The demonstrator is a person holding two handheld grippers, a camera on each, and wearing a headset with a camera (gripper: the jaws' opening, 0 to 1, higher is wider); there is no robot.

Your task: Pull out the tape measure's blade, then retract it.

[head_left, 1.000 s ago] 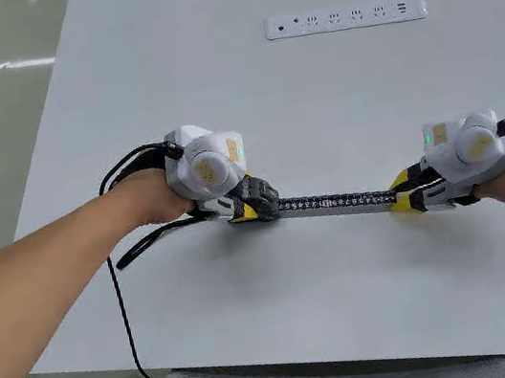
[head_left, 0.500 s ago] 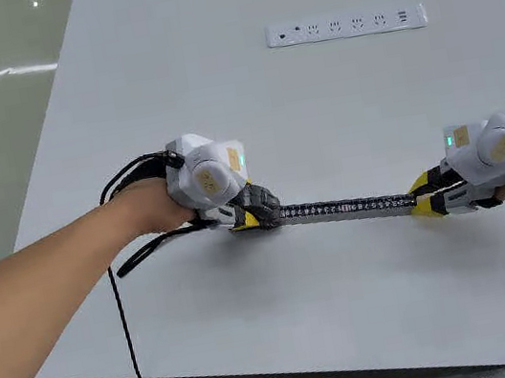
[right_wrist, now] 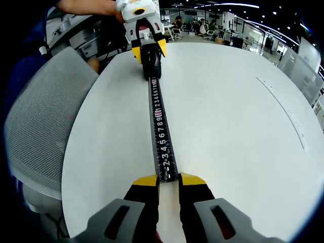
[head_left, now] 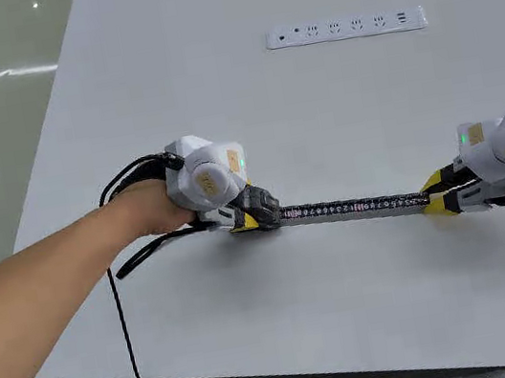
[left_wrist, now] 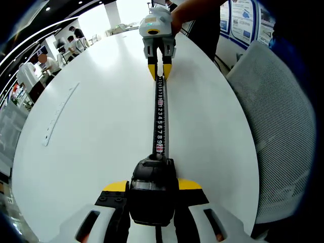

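My left gripper [head_left: 254, 212] clamped on tape measure case [left_wrist: 153, 192], low over tabletop [head_left: 319, 120]; right gripper [head_left: 438, 196] pinched on blade [head_left: 352, 206] end, blade stretched between. Best: pull straight along blade line, case steady, no twist.

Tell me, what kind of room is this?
Probably a big open office or workshop. There is a long white table with a power strip on it, a mesh office chair at its edge, and other people farther back.
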